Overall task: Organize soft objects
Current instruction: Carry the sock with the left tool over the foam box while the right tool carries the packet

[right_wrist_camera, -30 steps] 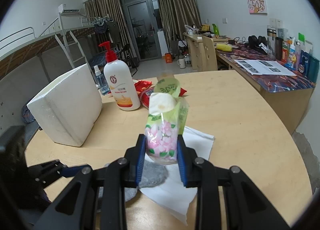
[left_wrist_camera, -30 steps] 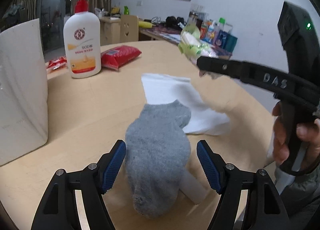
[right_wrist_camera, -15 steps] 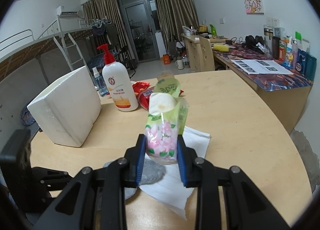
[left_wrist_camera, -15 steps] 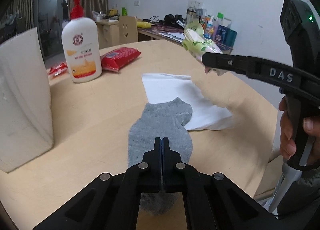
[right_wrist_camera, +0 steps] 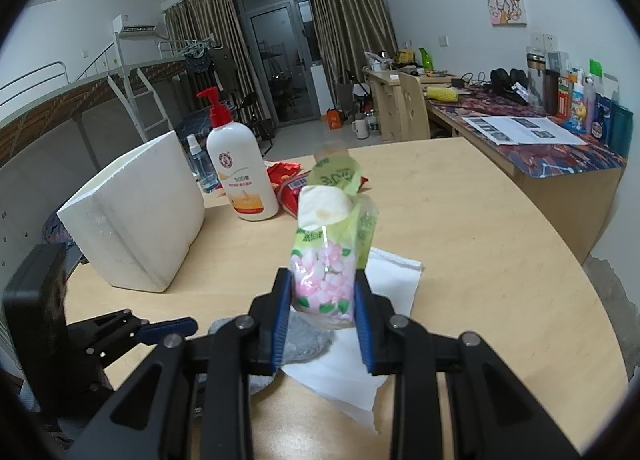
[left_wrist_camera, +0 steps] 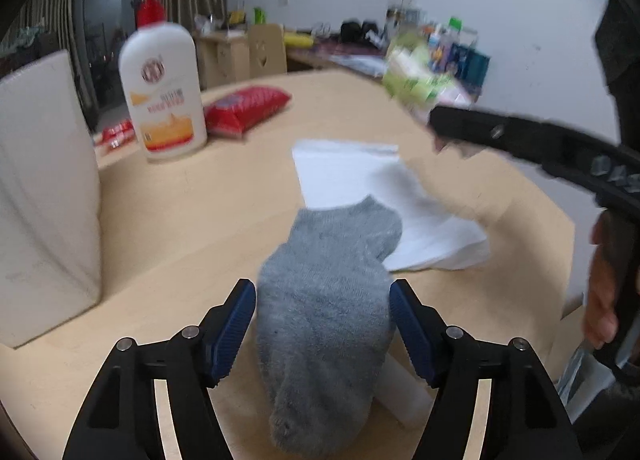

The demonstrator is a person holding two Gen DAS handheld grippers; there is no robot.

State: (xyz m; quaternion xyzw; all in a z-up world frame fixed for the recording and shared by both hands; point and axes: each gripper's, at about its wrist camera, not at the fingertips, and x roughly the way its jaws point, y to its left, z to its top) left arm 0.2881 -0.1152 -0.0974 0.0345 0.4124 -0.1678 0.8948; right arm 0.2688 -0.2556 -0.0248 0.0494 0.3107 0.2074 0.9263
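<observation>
Clearly, sorting is only beginning.
Right gripper [right_wrist_camera: 322, 320] is clenching the tissue pack [right_wrist_camera: 328, 260]; left gripper [left_wrist_camera: 322, 326], its jaws just reopened, is straddling the loose grey sock [left_wrist_camera: 328, 312].

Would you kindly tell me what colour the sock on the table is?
The sock is plain grey, clearest in the left wrist view.

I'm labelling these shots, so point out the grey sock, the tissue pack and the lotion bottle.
sock [left_wrist_camera: 328, 300], left wrist view, middle of the foot
tissue pack [right_wrist_camera: 326, 280], right wrist view, flowered lower half
lotion bottle [right_wrist_camera: 240, 176], right wrist view, white body
</observation>
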